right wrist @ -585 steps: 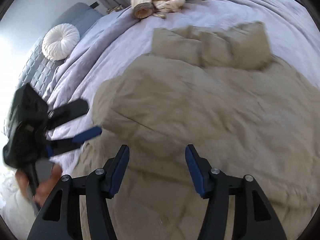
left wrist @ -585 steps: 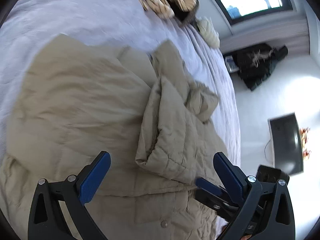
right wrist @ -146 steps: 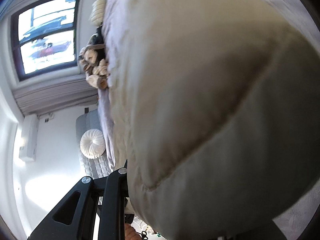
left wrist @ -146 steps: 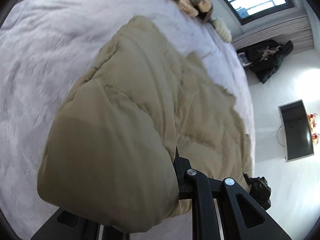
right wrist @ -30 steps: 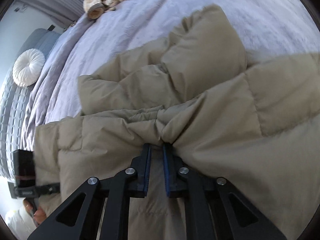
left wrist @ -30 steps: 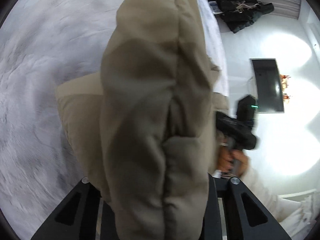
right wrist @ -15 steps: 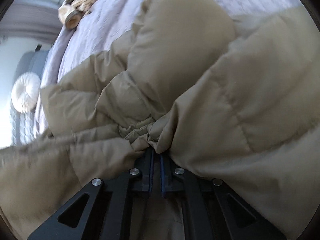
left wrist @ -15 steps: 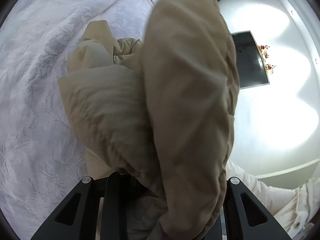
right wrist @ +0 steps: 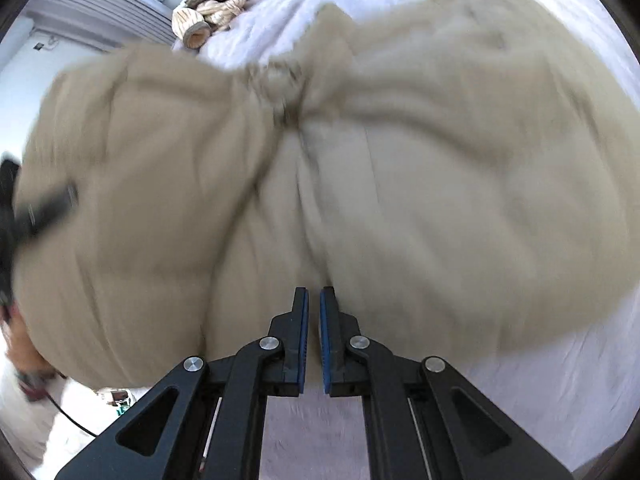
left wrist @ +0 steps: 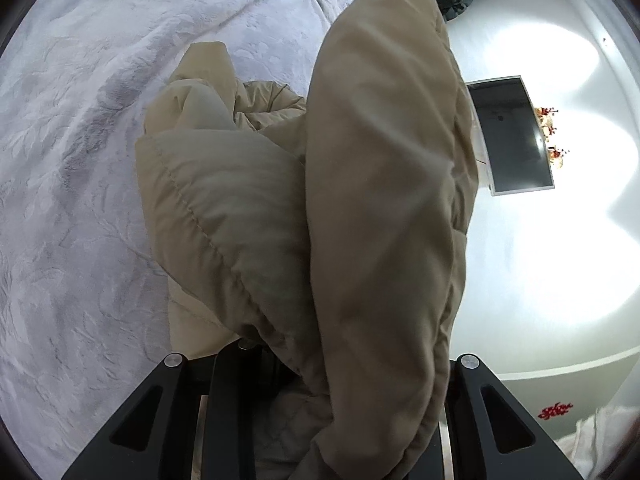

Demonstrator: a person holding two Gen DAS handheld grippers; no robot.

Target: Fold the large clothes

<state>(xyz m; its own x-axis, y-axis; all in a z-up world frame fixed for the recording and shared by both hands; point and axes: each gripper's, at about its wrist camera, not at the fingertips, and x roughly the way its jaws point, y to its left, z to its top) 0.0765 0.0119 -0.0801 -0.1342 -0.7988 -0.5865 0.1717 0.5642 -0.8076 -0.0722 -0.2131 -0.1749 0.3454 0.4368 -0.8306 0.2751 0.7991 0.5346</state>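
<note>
One bulky beige quilted jacket [left wrist: 380, 208] – puffy, stitched in broad padded channels, matte fabric – fills both views. The left gripper [left wrist: 320, 380] is clamped on a thick fold of it, the bundle hanging up toward twelve o'clock. The right gripper [right wrist: 313, 320] has its blue-lined jaws together with nothing between them, just short of the blurred jacket. Below lies a pale lavender bedspread [left wrist: 80, 160] with a leafy embossed pattern – the jacket rests on it. At three o'clock a dark wall screen [left wrist: 512, 136] hangs on a white wall; no writing is readable
</note>
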